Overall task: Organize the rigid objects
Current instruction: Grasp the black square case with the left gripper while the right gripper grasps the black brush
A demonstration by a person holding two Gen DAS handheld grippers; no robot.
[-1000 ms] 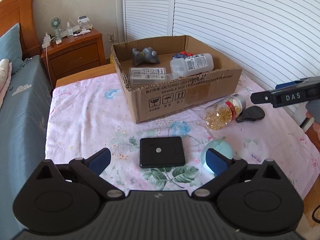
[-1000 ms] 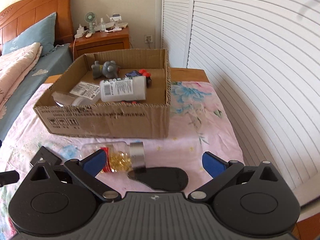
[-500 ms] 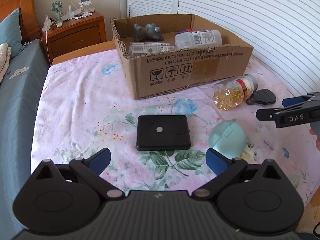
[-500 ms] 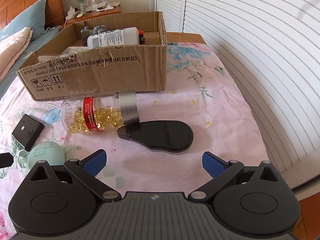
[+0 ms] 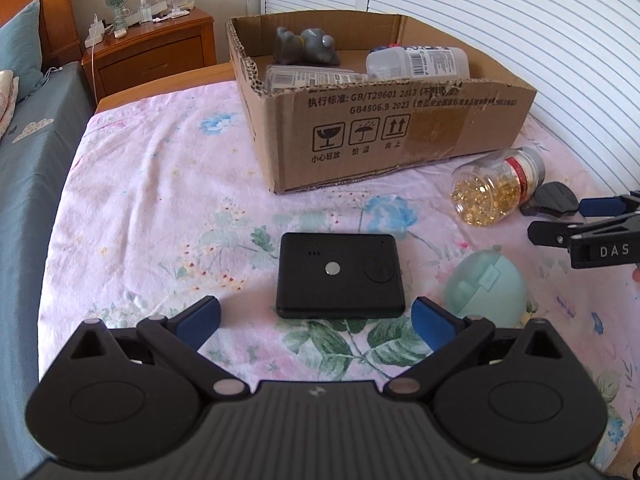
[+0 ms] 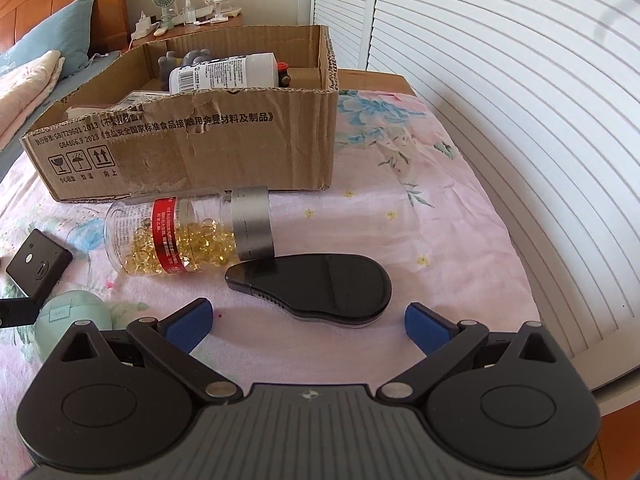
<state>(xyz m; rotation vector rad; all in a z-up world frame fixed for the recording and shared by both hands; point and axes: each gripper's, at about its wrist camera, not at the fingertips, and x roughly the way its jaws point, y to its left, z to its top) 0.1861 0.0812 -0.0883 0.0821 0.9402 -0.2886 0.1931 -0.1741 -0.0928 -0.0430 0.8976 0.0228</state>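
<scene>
Lying flat on the flowered bed sheet (image 5: 160,184), the black square device (image 5: 340,276) sits squarely ahead of the left gripper (image 5: 316,316), whose jaws stand wide and empty to either side of it, apparently lined up to take it by its two opposite edges. Beside it, to the right, rests a pale green rounded case (image 5: 486,284), near but apart. The right gripper (image 6: 308,322), jaws likewise wide and holding nothing, faces a black teardrop-shaped device (image 6: 316,284) lying flat, its narrow end touching or nearly touching the grey cap of a clear jar of golden capsules (image 6: 180,236), which lies on its side just in front of the box. Beyond these stands the open cardboard box (image 5: 384,132), evidently the collecting place: it already holds a white labelled bottle (image 5: 420,64), a clear labelled container (image 5: 308,78) and a grey figurine (image 5: 308,46), with a small red-and-black item (image 6: 283,72) visible from the right wrist view. Four loose items remain outside, so the sorting reads as partly done. Behind, a wooden nightstand (image 5: 160,52) carries a small fan (image 5: 116,4); louvred doors (image 5: 520,20) close the right side.
</scene>
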